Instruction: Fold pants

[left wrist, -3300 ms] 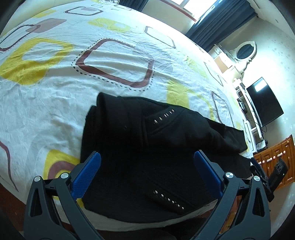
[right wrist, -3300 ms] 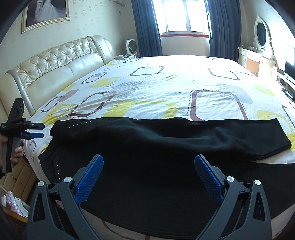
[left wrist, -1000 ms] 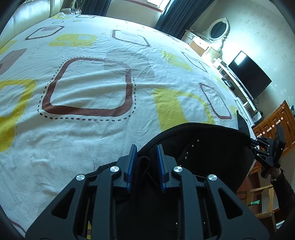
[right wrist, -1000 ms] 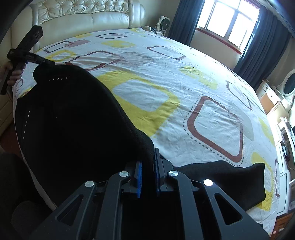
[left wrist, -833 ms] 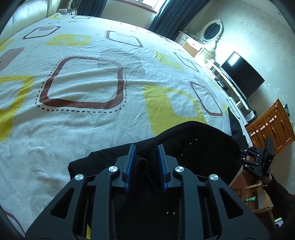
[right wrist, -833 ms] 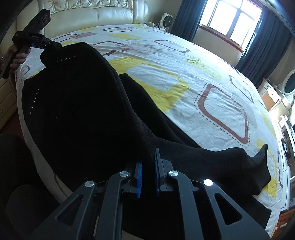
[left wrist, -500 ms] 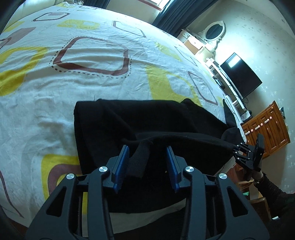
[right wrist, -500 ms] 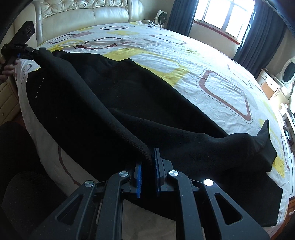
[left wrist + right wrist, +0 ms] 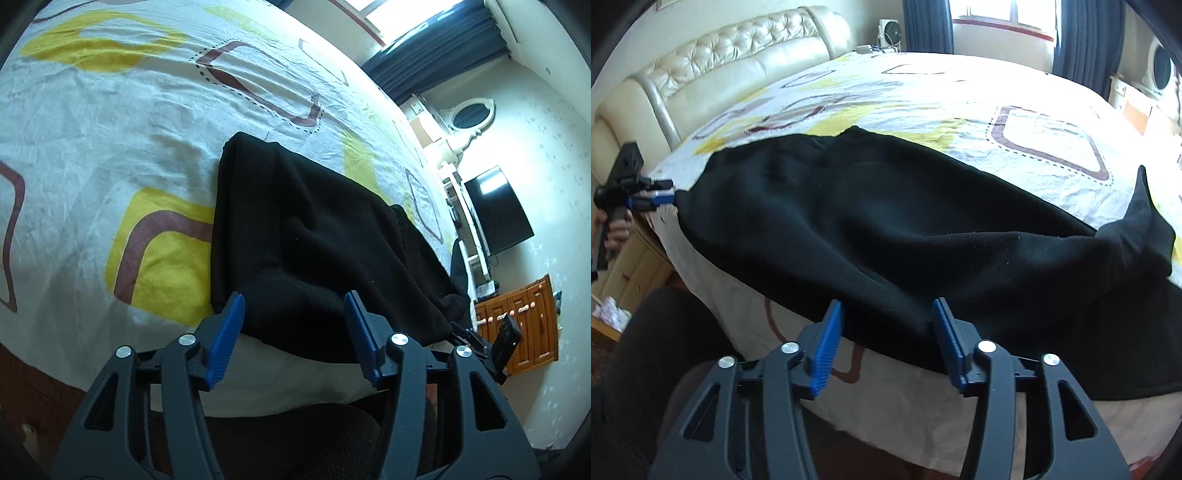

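A: Where are the black knit fleece pants (image 9: 905, 229) lying right now?

B: They are lying along the near edge of the big bed with the white sheet printed in yellow and maroon squares (image 9: 92, 122), folded lengthwise so that 1 leg is covering the other. From the right wrist view, the long fold is running from the bed's headboard side toward its foot side, and 1 cuff corner is sticking up at the foot end.

A: And the 2 tools?

B: Both are released. The left gripper (image 9: 293, 334) is hovering at the bed's near edge with its blue pads spread wide and nothing between them; the cloth is sitting just beyond the tips. The right gripper (image 9: 888, 339) is standing spread the same way, over the hem that is hanging off the bed's edge.

A: How is this cloth likely to behave?

B: I am judging it soft, limp and fairly thick, light enough for 1 pinch but prone to sagging and dragging on the sheet. It is not looking slippery or fragile.

A: So where is the best hold?

B: Probably at the doubled edge, pinching both layers together near the 2 ends of the bundle, so the layers are not sliding apart when the next fold is being made across the length.
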